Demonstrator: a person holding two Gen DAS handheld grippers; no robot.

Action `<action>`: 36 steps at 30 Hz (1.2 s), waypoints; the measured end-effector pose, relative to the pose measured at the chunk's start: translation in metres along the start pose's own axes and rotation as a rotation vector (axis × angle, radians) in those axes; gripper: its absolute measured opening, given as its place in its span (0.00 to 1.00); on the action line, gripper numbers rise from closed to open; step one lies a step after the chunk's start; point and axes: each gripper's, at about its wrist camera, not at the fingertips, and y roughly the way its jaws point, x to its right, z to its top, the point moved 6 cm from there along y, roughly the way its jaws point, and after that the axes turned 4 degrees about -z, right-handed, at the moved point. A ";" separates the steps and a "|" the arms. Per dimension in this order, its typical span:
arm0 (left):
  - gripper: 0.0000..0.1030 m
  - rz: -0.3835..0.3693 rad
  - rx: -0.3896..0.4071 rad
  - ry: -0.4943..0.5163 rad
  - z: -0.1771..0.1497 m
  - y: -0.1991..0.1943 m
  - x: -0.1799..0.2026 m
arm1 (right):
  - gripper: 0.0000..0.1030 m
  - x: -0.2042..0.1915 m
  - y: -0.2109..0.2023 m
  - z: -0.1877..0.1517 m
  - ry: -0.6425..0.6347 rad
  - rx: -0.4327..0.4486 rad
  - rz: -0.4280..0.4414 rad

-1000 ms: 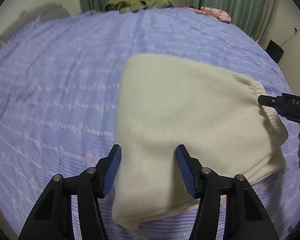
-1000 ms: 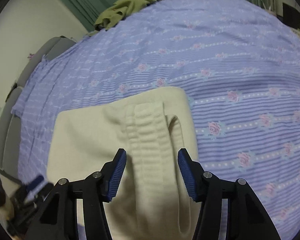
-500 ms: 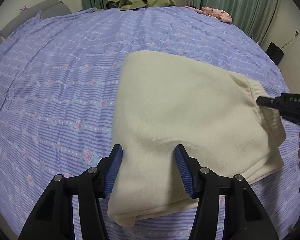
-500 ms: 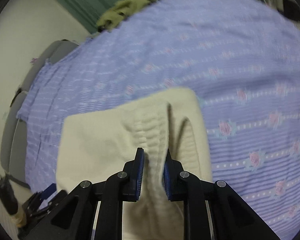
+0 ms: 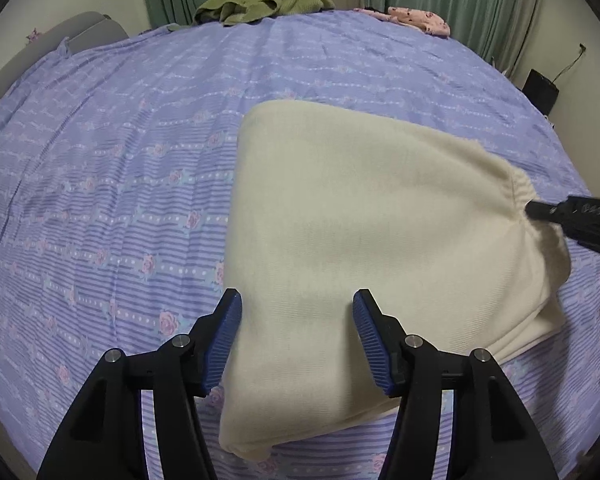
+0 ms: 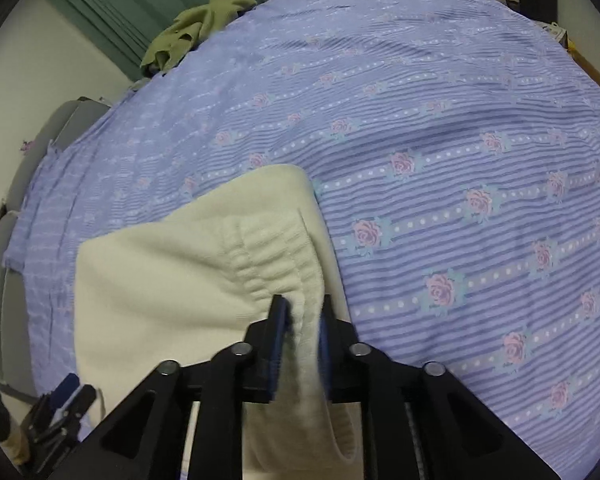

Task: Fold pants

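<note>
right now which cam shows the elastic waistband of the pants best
The right wrist view. The ribbed waistband fills the near centre, pinched in the right gripper. The left wrist view shows mostly smooth cream pants, with only a gathered bit of band at the far right edge.

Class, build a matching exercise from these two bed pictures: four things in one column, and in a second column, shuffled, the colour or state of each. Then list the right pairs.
Column one:
1. left tool
2. right tool
3. pants
4. bedsheet

Column two:
A. purple with rose stripes
B. cream, lying folded on the bed
C. open, over the near end of the pants
D. shut on the ribbed waistband

Pairs: 1-C, 2-D, 3-B, 4-A
</note>
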 end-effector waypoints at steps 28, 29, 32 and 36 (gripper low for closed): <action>0.69 0.019 0.043 0.044 0.005 -0.004 -0.004 | 0.77 0.023 0.021 -0.067 0.301 -0.068 0.213; 0.69 0.018 0.041 0.051 0.005 -0.004 -0.003 | 0.77 0.024 0.021 -0.069 0.309 -0.075 0.226; 0.69 0.012 0.034 0.071 0.002 -0.002 0.000 | 0.77 0.021 0.020 -0.076 0.308 -0.087 0.269; 0.69 0.013 0.014 0.083 0.000 0.005 0.001 | 0.80 0.020 0.034 -0.071 0.299 -0.124 0.306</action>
